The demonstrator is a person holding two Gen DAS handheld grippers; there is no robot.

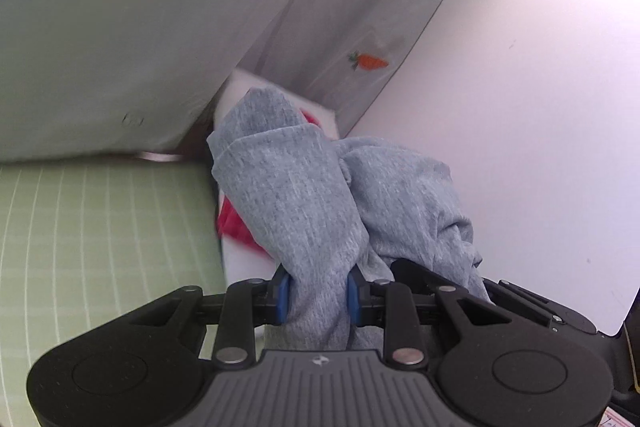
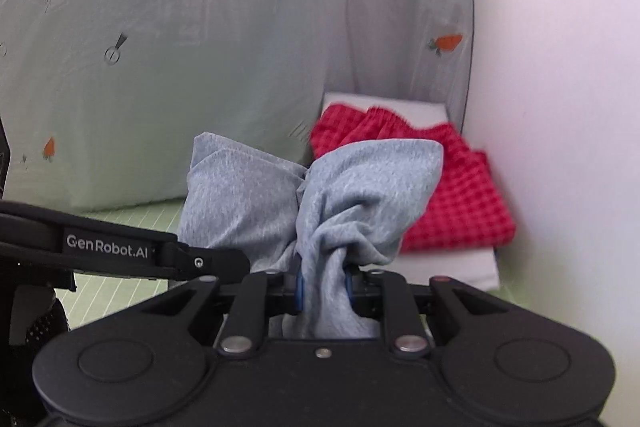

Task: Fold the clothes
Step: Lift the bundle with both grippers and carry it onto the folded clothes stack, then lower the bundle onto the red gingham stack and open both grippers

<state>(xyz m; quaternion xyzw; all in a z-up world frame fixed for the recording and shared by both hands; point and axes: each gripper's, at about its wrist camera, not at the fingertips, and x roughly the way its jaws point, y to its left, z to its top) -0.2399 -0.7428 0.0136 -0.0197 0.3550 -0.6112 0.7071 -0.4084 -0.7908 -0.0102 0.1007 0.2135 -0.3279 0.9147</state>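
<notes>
Held aloft between both tools: the grey garment (image 2: 320,195), bunched and twisted, clear of the green gridded mat (image 1: 100,227). Left gripper (image 1: 316,291) clamped on one wad of it, blue pads (image 1: 282,293) pressed into the knit; right gripper (image 2: 324,285) likewise closed tight on another wad. Seen side by side, nearly touching, so no long axis yet drawn out in the cloth. Beyond and to the right, on a white block (image 2: 452,267) against the wall: a red checked garment (image 2: 460,203). Judged as the coming need: pulling apart sideways to spread the grey piece.
</notes>
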